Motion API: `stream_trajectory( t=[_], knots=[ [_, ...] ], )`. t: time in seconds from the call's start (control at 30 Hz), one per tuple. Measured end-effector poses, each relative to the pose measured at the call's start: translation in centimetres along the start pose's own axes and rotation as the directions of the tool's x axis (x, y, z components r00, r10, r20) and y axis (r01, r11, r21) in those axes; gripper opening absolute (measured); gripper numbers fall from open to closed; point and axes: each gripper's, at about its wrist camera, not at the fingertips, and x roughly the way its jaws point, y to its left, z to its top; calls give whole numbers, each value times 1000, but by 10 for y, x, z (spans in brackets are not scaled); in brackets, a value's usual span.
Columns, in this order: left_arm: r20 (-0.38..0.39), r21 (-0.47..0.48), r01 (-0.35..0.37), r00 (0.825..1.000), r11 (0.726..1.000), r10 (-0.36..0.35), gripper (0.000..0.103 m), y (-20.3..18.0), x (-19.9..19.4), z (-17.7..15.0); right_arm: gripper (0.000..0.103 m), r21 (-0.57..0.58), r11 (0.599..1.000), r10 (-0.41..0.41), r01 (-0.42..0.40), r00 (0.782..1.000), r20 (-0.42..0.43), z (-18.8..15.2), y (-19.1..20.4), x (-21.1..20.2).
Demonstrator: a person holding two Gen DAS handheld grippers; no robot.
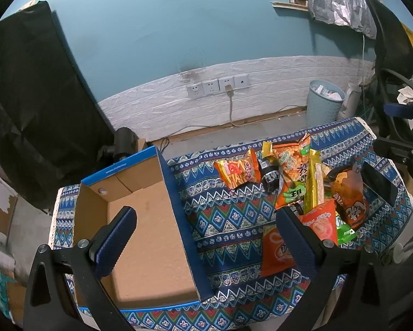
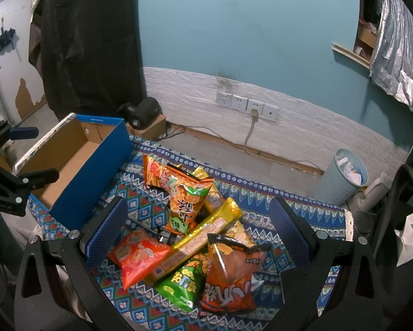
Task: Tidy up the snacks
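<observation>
The snacks are a loose heap of sealed foil bags on the patterned cloth over the desk (image 2: 302, 207), to the right of an open box (image 1: 140, 220) with blue outer walls and a bare brown inside. Nothing lies in the box yet, so the sorting looks unstarted.

The bags should be light, puffy and slick — air-filled, with brittle crisps inside that a hard squeeze would crush. The safest hold is likely the flat crimped seam at a bag's end, or a shallow pinch across a corner, not the belly. The long gold pack (image 2: 195, 242) lies slantwise across the heap and looks stiffer; it rests on others, so it probably has to come off first.

Near the front sit a red-orange bag (image 2: 137, 259), a green bag (image 2: 181, 284) and a dark orange bag (image 2: 231, 275) with a black top seam. Further back an orange-and-green bag (image 2: 187, 201) leans half upright, with a chip-stick bag (image 2: 155, 175) behind it.

The right hand-held gripper (image 2: 198, 234) hangs over the heap, fingers spread wide and holding nothing. The left hand-held gripper (image 1: 206, 237) hovers between box and heap, likewise spread and empty.
</observation>
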Motion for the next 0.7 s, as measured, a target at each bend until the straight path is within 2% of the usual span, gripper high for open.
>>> stream_trajectory(
  t=[0.7],
  knots=[
    [-8, 21, 15, 1000, 1000, -15, 102, -5, 4, -1, 100, 2, 1000, 0, 0, 1000, 1, 2, -1, -2]
  ],
)
